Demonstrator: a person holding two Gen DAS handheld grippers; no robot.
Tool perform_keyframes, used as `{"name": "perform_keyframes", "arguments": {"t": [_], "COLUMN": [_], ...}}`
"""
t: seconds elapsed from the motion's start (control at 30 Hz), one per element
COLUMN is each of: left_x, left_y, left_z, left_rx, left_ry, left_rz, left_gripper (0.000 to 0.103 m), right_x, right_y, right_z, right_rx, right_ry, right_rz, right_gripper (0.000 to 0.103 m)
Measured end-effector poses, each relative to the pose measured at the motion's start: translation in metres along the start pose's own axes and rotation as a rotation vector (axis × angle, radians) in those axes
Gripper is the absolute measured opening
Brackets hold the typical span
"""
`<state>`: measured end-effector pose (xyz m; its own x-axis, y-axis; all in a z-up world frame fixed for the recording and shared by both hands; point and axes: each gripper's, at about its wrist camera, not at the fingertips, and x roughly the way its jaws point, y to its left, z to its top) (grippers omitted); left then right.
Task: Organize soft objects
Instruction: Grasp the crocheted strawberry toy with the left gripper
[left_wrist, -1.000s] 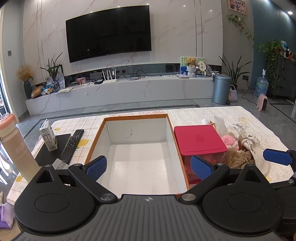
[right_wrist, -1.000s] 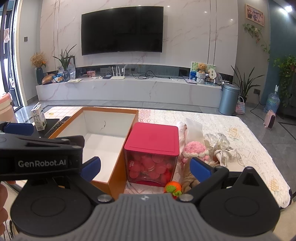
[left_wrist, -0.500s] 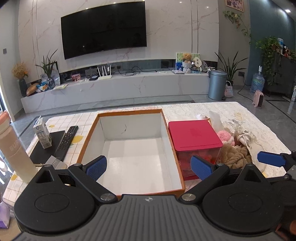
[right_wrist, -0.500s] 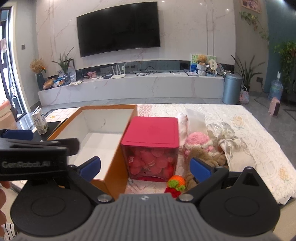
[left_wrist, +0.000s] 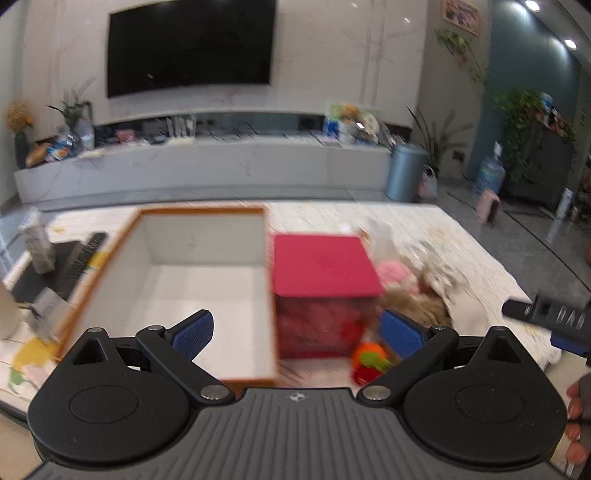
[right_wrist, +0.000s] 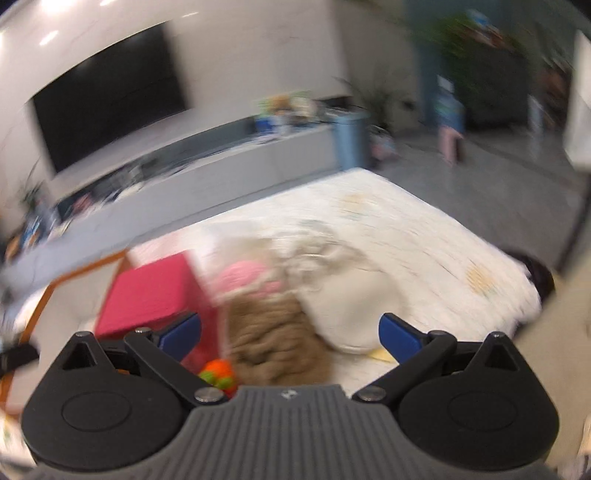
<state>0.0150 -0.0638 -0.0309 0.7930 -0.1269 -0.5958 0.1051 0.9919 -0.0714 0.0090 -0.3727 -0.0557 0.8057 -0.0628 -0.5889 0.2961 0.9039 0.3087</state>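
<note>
Both grippers, the left gripper (left_wrist: 297, 330) and right gripper (right_wrist: 290, 332), have fingers wide apart, holding nothing. The fuzzy brown knitted toy (right_wrist: 275, 341) lies beside the red-lidded plastic box (right_wrist: 147, 295). A rushed grab might miss it or bump that box, since everything looks blurry.

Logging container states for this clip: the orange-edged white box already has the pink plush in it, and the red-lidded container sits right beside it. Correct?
Not quite. The left wrist view shows the orange-edged box holds nothing; the pink plush lies on the table beyond the red-lidded container, which does sit right beside the box.
</note>
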Motion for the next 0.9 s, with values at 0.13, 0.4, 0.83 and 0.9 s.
{"name": "perform_keyframes", "arguments": {"t": [0.13,0.4,0.83,0.9], "left_x": [0.024,0.064,0.108,0.113], "left_y": [-0.029,-0.062,-0.072,-0.073], "left_z": [-0.015,-0.042,-0.08,-0.084], "left_rx": [0.041,0.095,0.222,0.241], "left_ry": [0.033,-0.012,0.035,0.018], "left_rz": [-0.057,-0.011,-0.04,-0.018], "left_gripper": [0.103,0.103,0.098,0.086], "right_x": [0.009,0.009,0.053,0.055], "right_y": [-0.034,-0.043,-0.038,-0.04], "right_z": [0.001,0.002,-0.011,-0.012], "right_rx": [0.104,0.156,0.172,0.167], "right_ry": [0.03,0.002,0.096,0.102], "right_rz": [0.021,0.082,0.06,0.024], "right_gripper": [0.1,0.1,0.1,0.1]}}
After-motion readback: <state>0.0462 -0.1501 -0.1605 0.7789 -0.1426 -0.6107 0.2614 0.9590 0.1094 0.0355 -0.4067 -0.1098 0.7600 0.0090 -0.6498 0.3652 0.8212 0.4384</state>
